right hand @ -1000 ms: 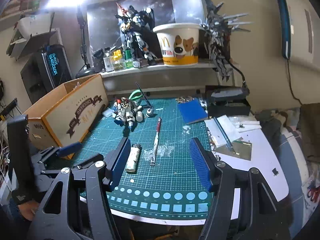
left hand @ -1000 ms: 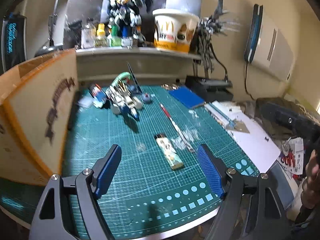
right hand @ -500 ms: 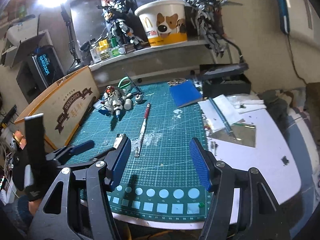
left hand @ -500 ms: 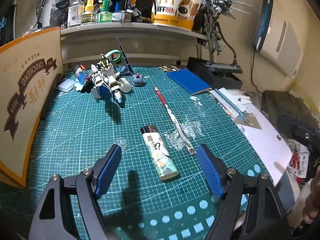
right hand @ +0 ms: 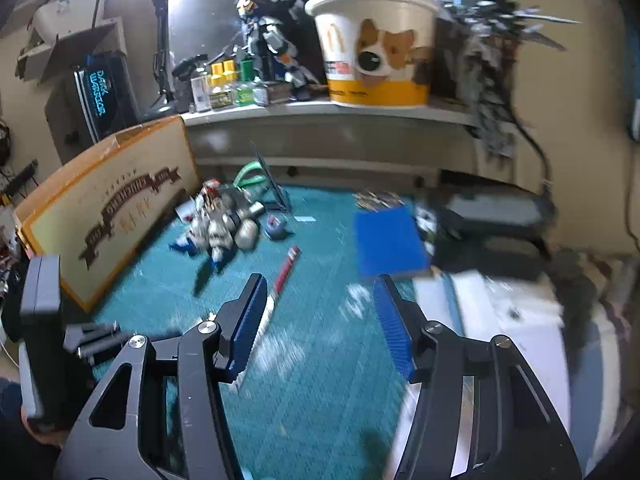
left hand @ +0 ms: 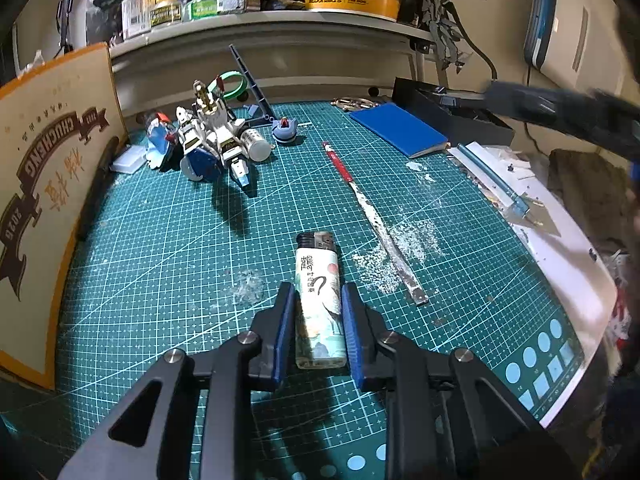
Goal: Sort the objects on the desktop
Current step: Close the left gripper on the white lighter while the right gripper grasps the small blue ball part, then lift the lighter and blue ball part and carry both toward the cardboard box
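We see a cream lighter [left hand: 319,300] printed with a crane and Chinese characters lying flat on the green cutting mat [left hand: 160,248], metal head pointing away, its lower body clamped between our left gripper's [left hand: 316,330] blue pads.

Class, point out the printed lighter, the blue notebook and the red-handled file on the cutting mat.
Printed white lighter [left hand: 319,300], left wrist view: middle of its body.
Flat blue notebook [left hand: 398,129], left wrist view: cover centre.
Red-handled metal file [left hand: 340,164], left wrist view: red handle.

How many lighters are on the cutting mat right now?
1. The lighter lies near the front of the cutting mat, clamped between the left hand-held gripper fingers. Others could be hidden behind clutter.
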`<action>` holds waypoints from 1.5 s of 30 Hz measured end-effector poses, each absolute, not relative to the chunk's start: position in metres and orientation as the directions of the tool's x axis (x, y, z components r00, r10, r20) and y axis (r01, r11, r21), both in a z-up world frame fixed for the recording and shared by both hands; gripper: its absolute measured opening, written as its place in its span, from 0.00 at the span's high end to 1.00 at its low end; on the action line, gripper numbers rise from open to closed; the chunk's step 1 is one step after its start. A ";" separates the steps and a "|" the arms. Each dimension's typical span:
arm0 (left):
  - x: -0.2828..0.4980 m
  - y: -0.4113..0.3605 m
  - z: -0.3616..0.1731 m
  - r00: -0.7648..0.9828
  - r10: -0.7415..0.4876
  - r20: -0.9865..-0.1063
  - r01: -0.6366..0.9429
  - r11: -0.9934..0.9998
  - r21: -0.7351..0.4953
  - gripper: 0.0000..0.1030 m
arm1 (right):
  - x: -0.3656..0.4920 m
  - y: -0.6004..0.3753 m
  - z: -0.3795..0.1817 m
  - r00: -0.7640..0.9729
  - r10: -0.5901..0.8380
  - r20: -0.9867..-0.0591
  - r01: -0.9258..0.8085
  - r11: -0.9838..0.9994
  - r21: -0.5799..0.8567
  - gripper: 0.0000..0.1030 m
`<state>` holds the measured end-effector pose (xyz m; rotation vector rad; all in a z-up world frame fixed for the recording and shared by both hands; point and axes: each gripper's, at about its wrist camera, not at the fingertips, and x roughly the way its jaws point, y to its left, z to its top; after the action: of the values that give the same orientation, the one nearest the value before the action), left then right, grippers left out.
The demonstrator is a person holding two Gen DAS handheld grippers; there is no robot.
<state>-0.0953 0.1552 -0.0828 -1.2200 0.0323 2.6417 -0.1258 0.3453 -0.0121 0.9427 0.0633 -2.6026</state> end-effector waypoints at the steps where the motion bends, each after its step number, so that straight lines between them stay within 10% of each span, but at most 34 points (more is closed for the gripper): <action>1: -0.096 0.152 -0.082 -0.625 0.200 -0.755 -0.215 -0.973 -0.079 0.77 | -0.134 0.339 -0.013 -0.702 -0.331 -0.630 0.365 -0.928 0.081 0.50; 28: -0.112 0.094 -0.065 -0.665 0.093 -0.741 -0.113 -0.993 -0.023 0.77 | -0.283 0.225 -0.100 -0.488 -0.364 -0.793 0.524 -0.849 0.067 0.77; 45: -0.074 0.083 -0.040 -0.721 0.082 -0.688 -0.095 -0.995 -0.018 0.79 | -0.181 0.247 -0.021 -0.642 -0.376 -0.668 0.465 -0.884 0.051 0.77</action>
<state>-0.0737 0.0831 -0.0399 -1.1305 0.0280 2.8285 -0.1806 0.2471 -0.0207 0.9716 0.1729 -2.4836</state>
